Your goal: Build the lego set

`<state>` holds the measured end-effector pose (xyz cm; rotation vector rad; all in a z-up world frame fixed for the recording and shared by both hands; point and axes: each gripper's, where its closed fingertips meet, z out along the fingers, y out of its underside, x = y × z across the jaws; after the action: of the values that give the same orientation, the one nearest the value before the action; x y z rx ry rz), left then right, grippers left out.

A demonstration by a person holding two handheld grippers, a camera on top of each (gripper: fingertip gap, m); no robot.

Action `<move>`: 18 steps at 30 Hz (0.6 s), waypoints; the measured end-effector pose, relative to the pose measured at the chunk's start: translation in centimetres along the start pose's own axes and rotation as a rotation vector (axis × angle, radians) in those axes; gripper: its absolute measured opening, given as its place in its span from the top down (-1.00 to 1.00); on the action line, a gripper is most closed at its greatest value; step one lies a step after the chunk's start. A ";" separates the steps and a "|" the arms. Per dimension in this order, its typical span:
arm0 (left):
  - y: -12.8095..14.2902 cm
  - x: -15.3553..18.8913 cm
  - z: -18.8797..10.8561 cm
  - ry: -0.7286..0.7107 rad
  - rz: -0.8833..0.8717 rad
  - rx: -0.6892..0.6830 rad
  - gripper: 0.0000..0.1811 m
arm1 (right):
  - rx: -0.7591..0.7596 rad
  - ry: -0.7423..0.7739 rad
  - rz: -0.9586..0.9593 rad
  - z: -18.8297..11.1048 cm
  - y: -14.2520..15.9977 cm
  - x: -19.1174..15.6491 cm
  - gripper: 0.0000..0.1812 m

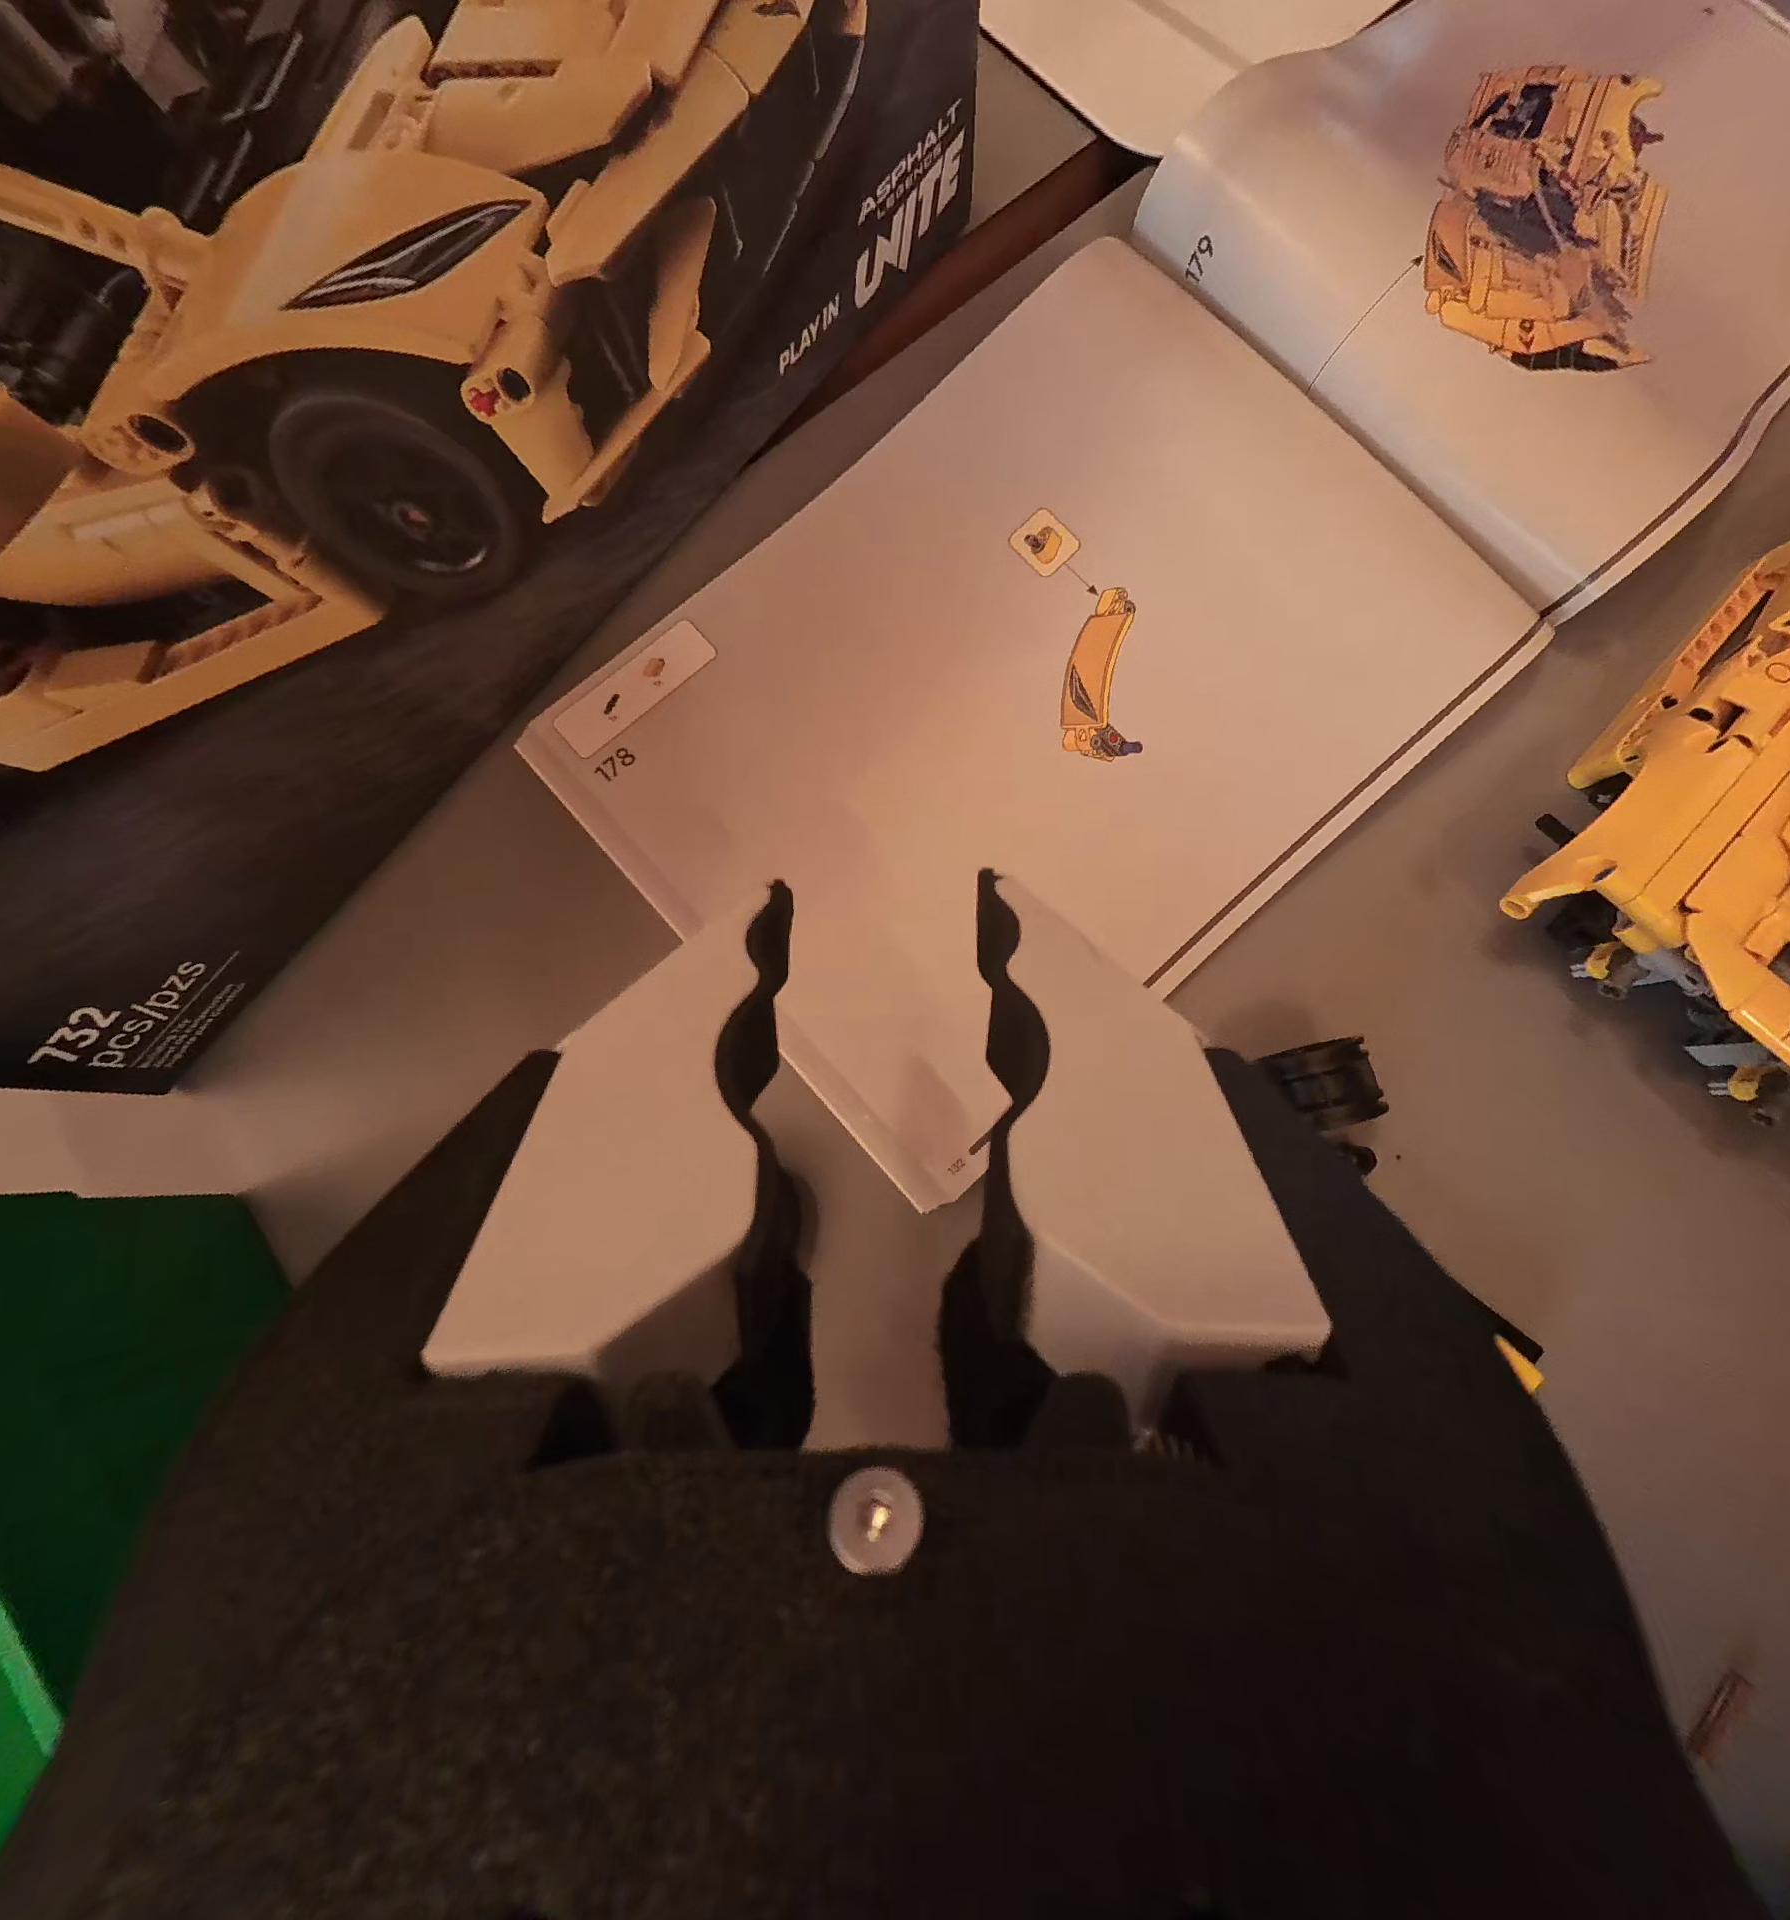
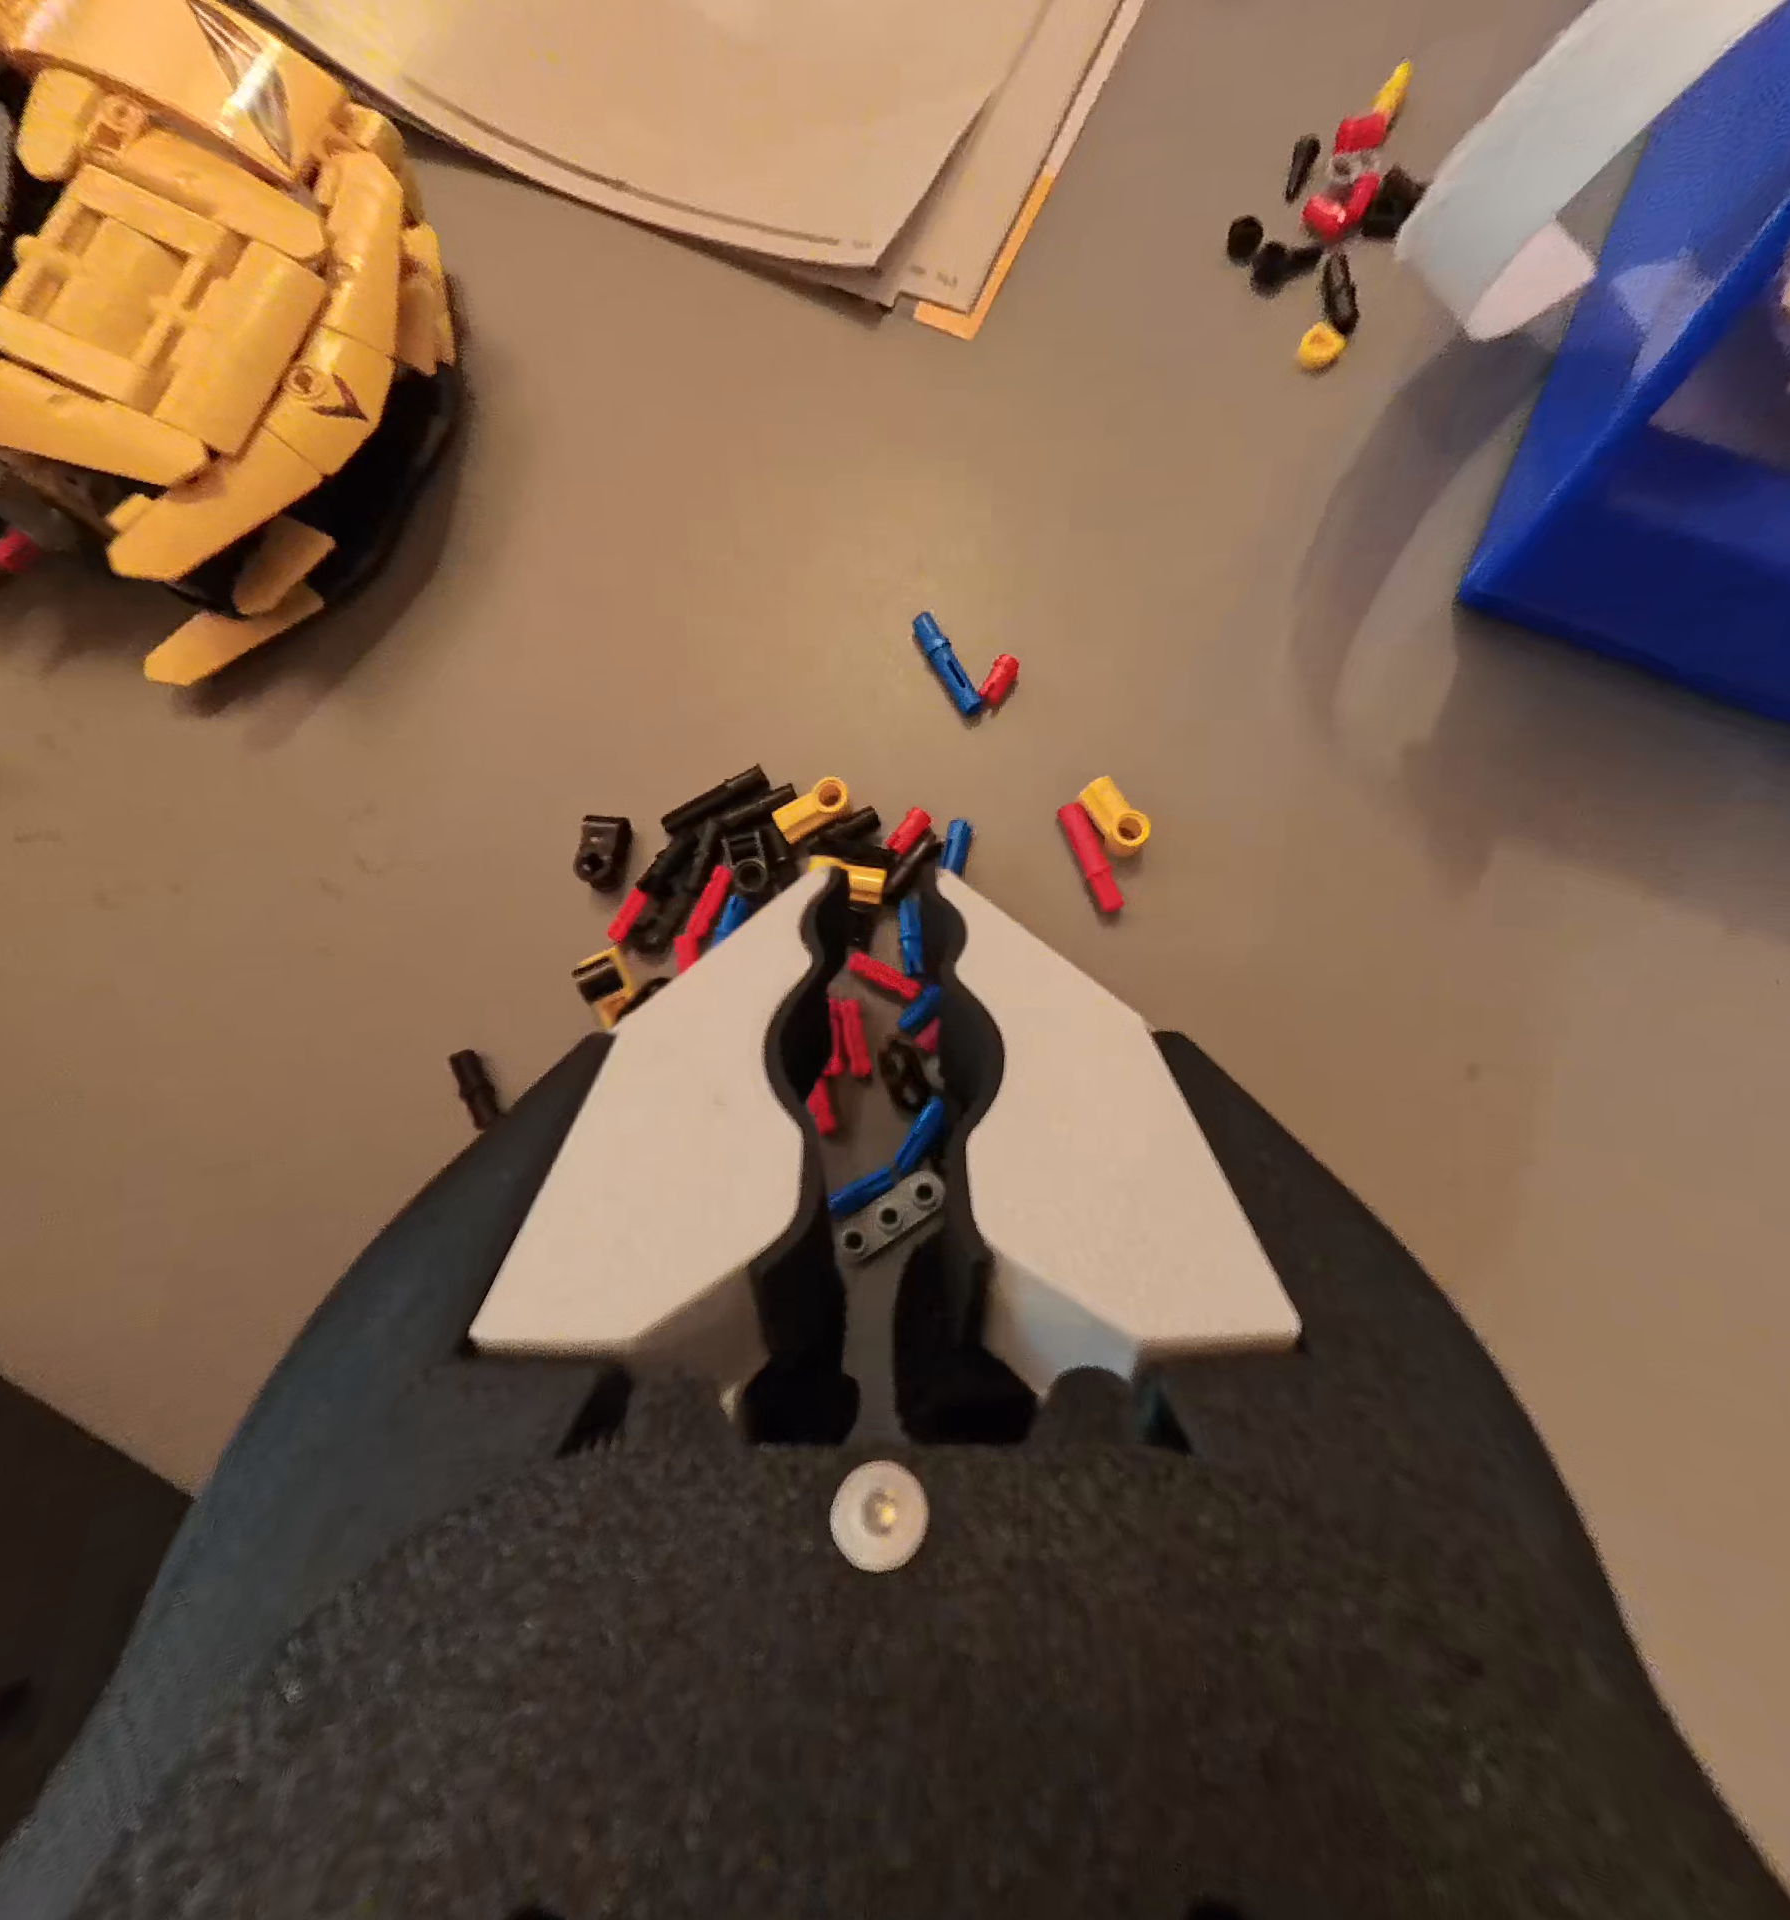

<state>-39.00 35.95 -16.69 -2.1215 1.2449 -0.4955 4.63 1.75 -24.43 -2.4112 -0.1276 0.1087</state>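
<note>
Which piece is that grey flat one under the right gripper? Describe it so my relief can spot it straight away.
Start at the right gripper over the grey table, its open jaws straddling the main pile of small pins. Look in the gap, near the jaws' base: the grey plate lies beside a blue pin. It is the only flat grey piece, with a row of holes; its neighbours are round pins.

- You have one set box (image 1: 247, 468) at the upper left of the left wrist view.
- One open instruction booklet (image 1: 974, 675) lies mid-frame there.
- One yellow car model (image 2: 174, 332) sits at the right wrist view's upper left.
- One blue bin (image 2: 1680, 499) stands upper right.
- Two piles of small pins: one (image 2: 756, 842) at centre, one (image 2: 1322, 223) upper right; individual pieces are too many to count surely.
</note>
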 end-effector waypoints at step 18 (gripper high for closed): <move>0.5 -0.5 -0.4 -0.027 -0.002 -0.021 0.61 | -0.062 -0.031 0.128 1.2 0.3 0.5 0.97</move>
<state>-39.78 36.09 -16.77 -2.1401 1.2383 -0.4553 5.05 2.39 -25.58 -2.4798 0.0101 0.2037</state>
